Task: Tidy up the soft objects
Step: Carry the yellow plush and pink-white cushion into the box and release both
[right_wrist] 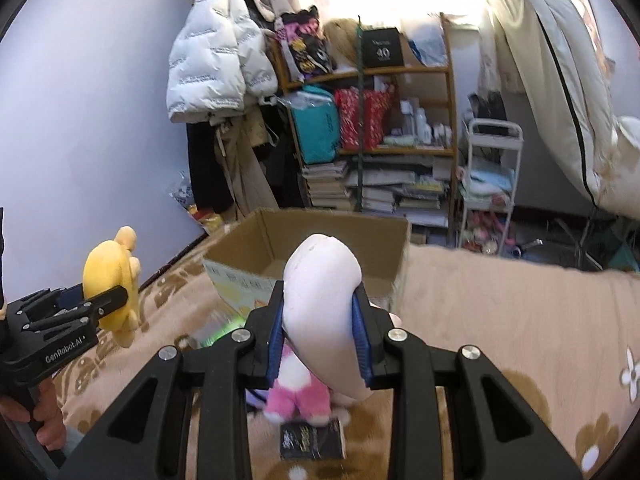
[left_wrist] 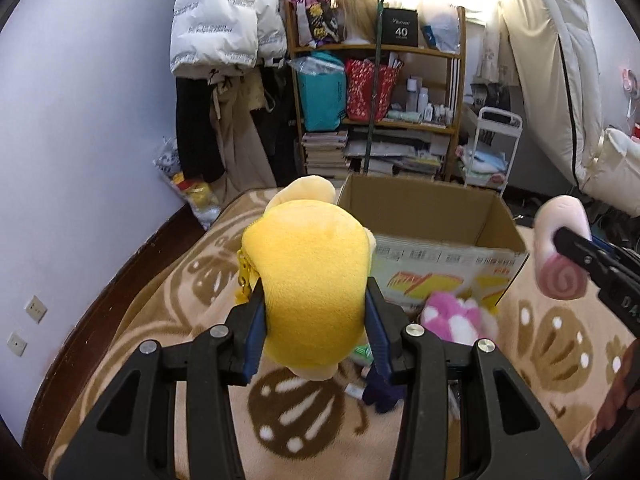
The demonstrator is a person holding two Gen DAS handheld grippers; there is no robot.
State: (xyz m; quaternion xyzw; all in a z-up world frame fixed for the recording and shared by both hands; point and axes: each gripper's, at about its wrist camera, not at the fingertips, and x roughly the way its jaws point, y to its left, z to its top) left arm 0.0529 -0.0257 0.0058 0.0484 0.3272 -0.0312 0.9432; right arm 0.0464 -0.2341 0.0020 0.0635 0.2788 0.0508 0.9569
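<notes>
My left gripper (left_wrist: 314, 304) is shut on a yellow plush toy (left_wrist: 308, 276), held above the blanket; from the right wrist view the same yellow plush (right_wrist: 110, 280) hangs in that gripper (right_wrist: 120, 296) at the left. My right gripper (right_wrist: 320, 320) is shut on a pale pink roll-shaped plush (right_wrist: 324, 292); its swirl end (left_wrist: 560, 276) shows at the right of the left wrist view. An open cardboard box (left_wrist: 432, 220) (right_wrist: 320, 236) stands on the bed just beyond both toys. A pink and white plush (left_wrist: 460, 320) (right_wrist: 298, 392) lies on the blanket in front of the box.
A beige patterned blanket (left_wrist: 160, 300) covers the bed. A small dark packet (right_wrist: 312, 440) and a green item (right_wrist: 224, 330) lie near the pink plush. Beyond the bed stand a crowded wooden shelf (left_wrist: 376, 112), hanging coats (left_wrist: 216, 32) and a white cart (left_wrist: 492, 148). A hand (right_wrist: 48, 424) holds the left gripper's handle.
</notes>
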